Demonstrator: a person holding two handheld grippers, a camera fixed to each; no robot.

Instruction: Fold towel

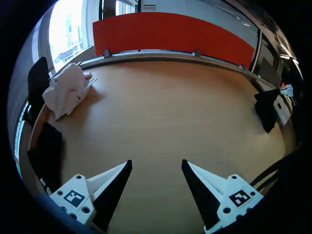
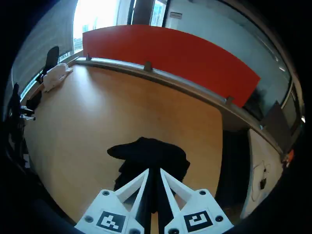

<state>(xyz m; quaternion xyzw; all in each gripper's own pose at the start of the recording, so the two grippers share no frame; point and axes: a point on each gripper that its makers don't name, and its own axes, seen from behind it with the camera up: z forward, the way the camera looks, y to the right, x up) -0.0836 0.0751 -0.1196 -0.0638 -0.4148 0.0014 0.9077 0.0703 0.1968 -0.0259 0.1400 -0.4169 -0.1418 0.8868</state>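
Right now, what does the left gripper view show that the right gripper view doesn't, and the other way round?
Left gripper view: the left gripper, fingers wide open over the wooden desk. Right gripper view: the right gripper closed on the black towel, and a pale neighbouring desk. Both: the white towel, the black towel, the red partition, the wooden desk.

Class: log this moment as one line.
left hand-held gripper open; right hand-held gripper shut on black cloth; white towel far corner, untouched

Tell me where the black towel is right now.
In the right gripper view the black towel lies bunched on the wooden table, at the tips of the right gripper, near the table's right edge; the white towel lies far off left.
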